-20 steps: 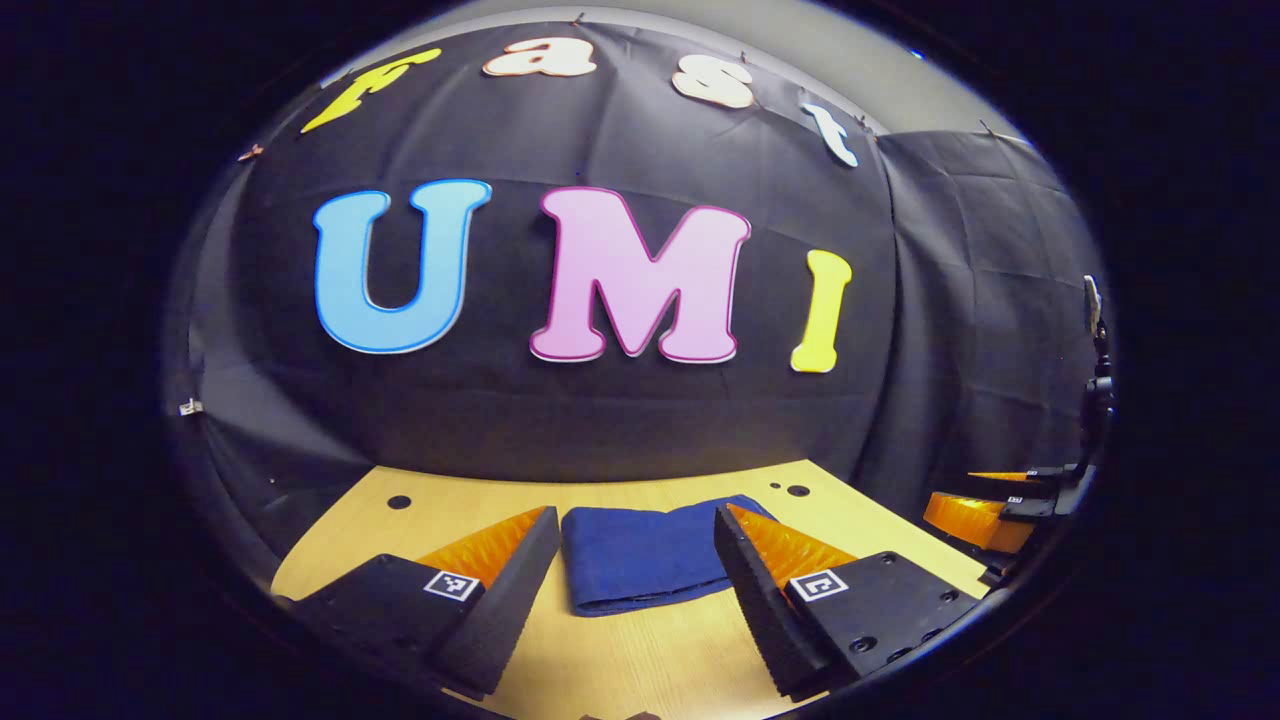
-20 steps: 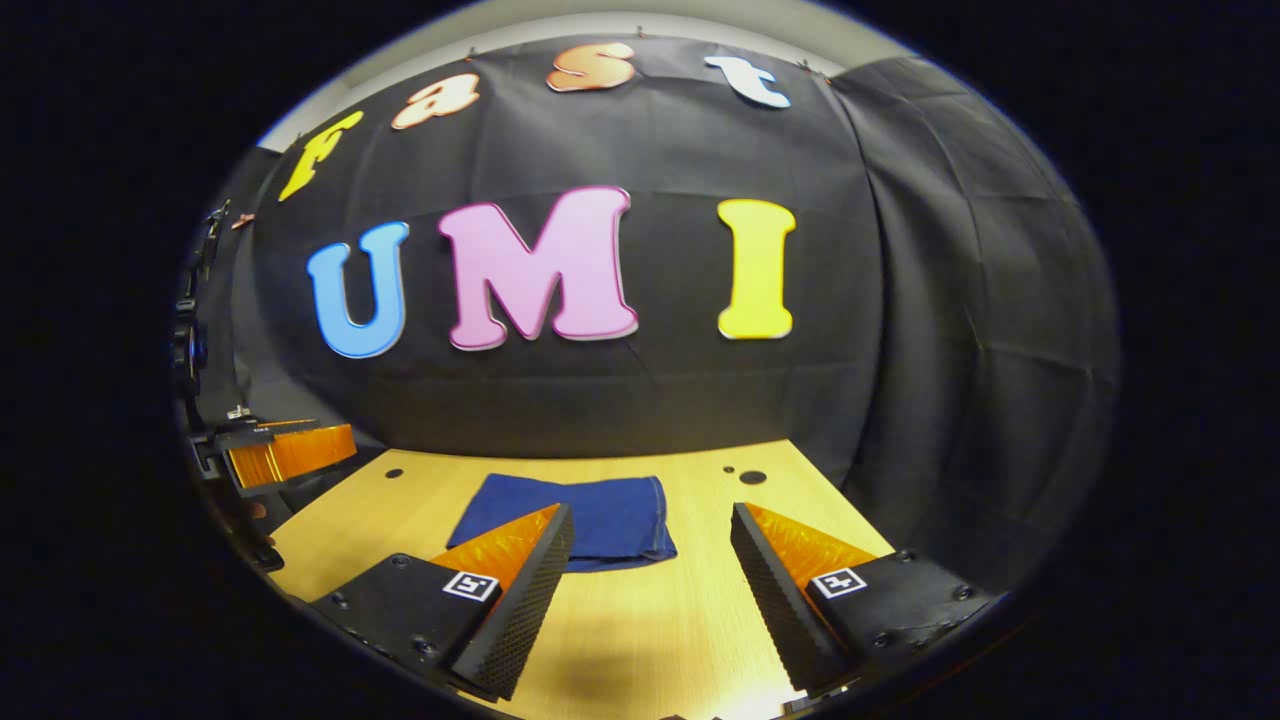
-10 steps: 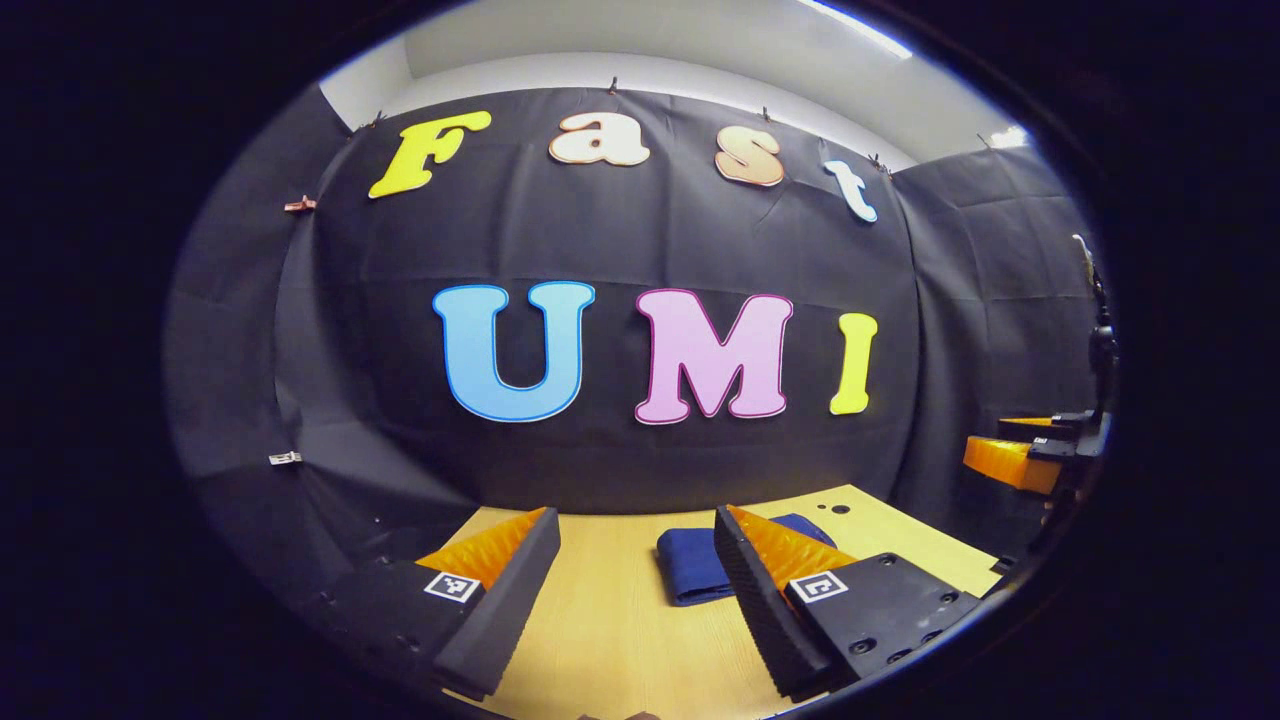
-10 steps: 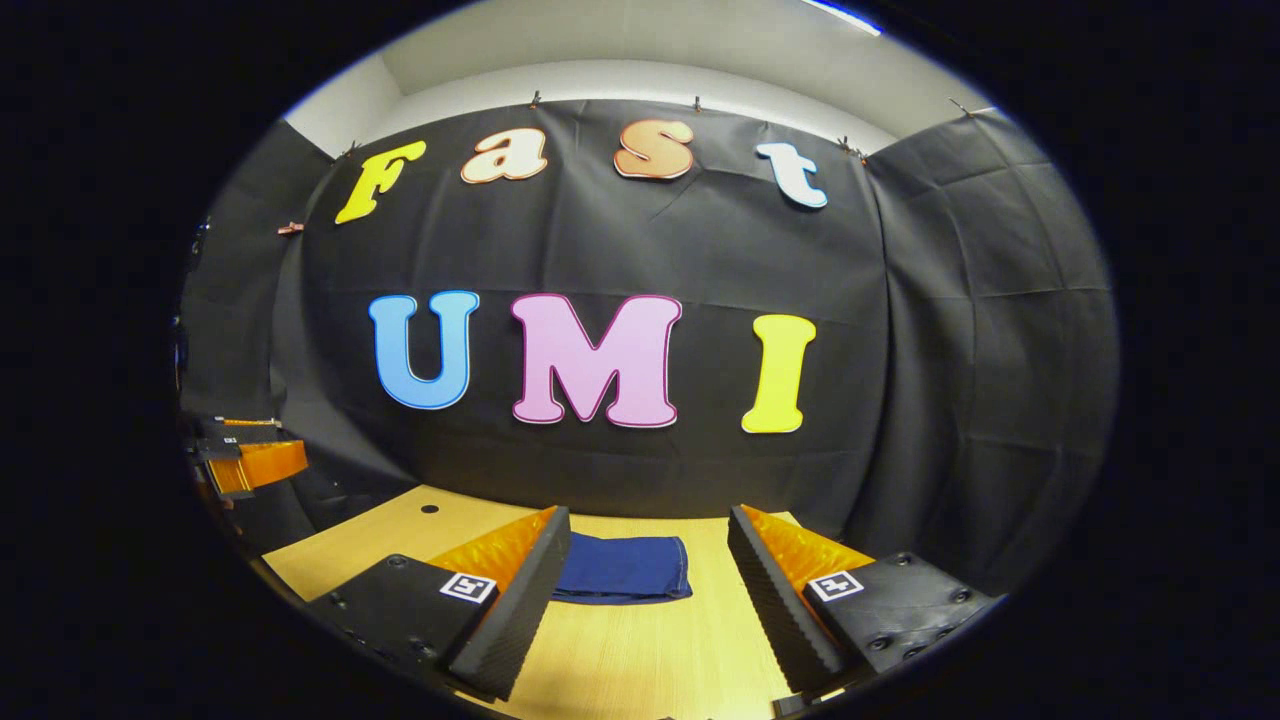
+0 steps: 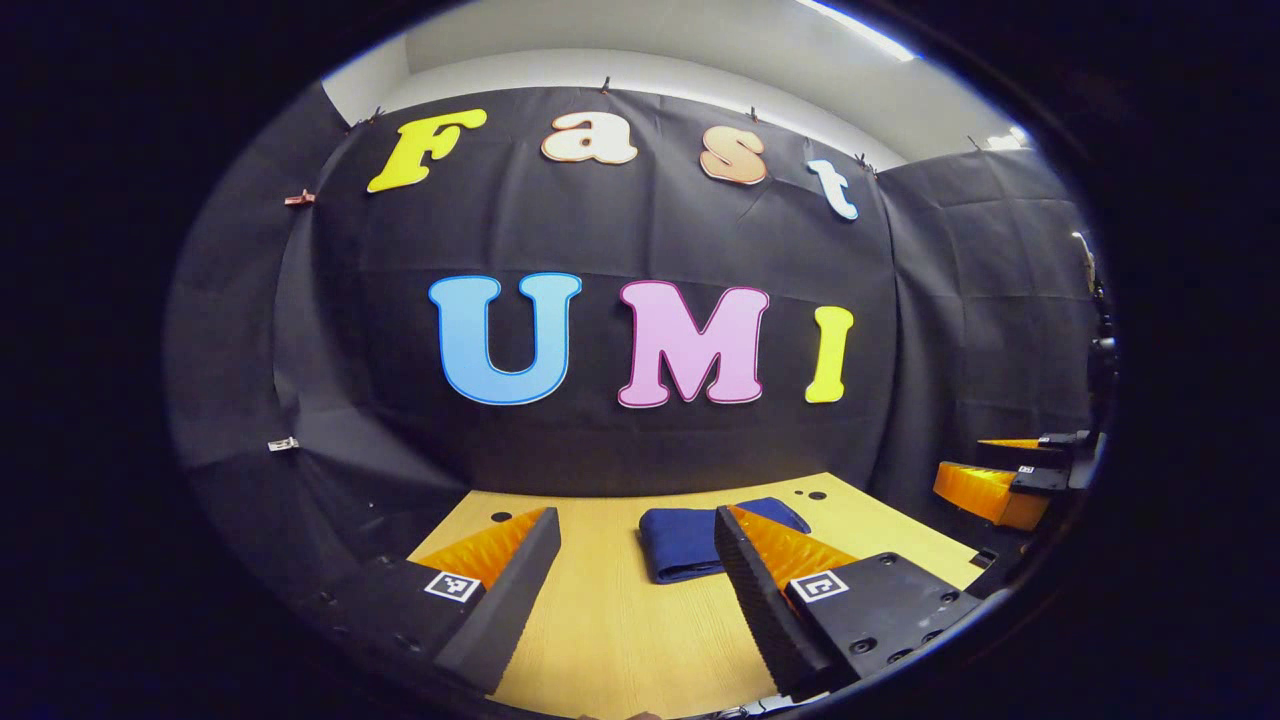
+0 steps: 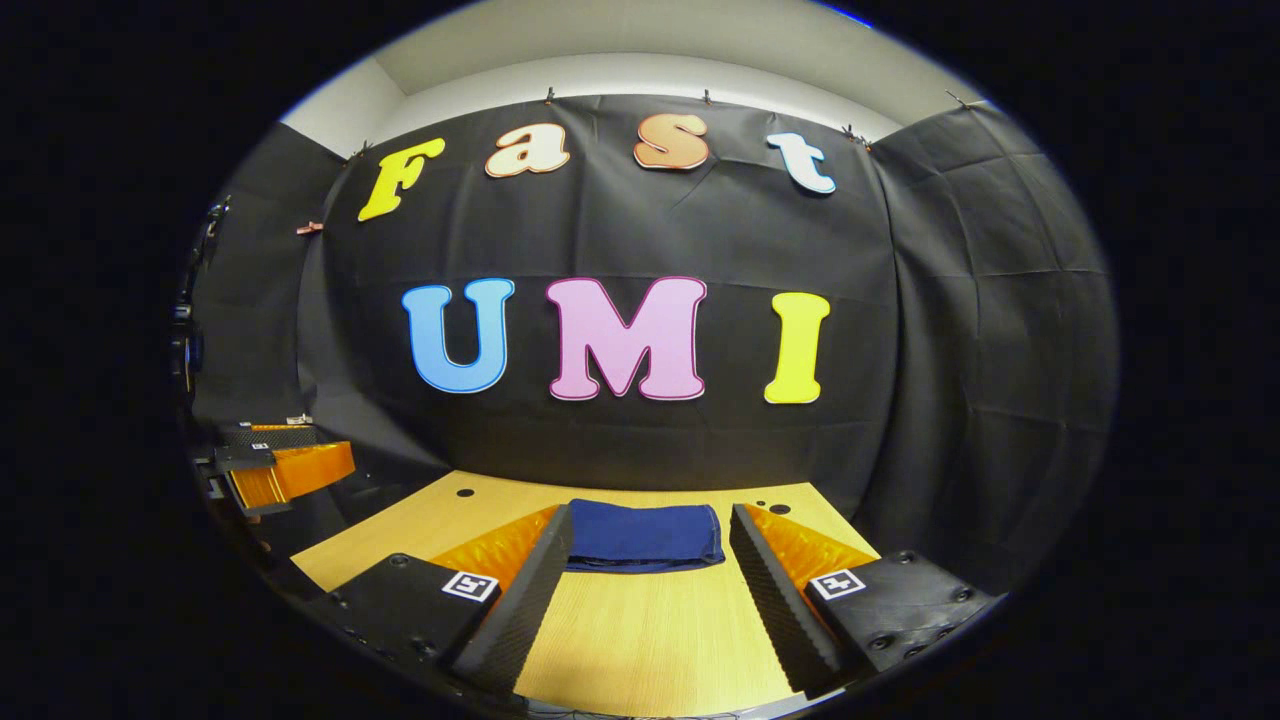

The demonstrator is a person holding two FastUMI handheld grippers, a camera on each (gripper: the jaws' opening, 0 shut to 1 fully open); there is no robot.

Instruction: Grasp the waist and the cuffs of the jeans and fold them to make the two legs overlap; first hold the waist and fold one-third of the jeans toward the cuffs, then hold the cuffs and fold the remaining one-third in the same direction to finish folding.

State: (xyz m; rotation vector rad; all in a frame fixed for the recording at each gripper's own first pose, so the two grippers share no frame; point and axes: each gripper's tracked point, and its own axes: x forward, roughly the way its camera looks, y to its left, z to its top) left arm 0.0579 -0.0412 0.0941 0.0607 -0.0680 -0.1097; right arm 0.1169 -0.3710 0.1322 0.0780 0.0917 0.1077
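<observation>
Denim-blue jeans (image 6: 643,536) lie in a compact folded bundle on the wooden tabletop (image 6: 650,640), toward its far edge near the black cloth wall, with both sets of tongs held clear of them. In the right gripper view the right tongs (image 6: 650,590) stand wide apart with nothing between the fingers, the bundle sitting beyond their tips; the left tongs (image 5: 637,590) are likewise spread and empty in the left gripper view, the bundle just beyond and partly behind one finger. Each view also catches the other tool off at its edge, the right tongs (image 5: 1000,480) in the left gripper view and the left tongs (image 6: 280,465) in the right gripper view. Judging by the neat stacked layers, the folding looks complete and the step in hand is the retreat. Doing it well means keeping both pairs of fingers spread and lifted, drawing straight back so no tip snags a fold or drags the bundle across the wood, and leaving its edges squared; if a layer has slipped on the hidden far side, which these 2 views cannot settle, a light tuck would be the remedy
</observation>
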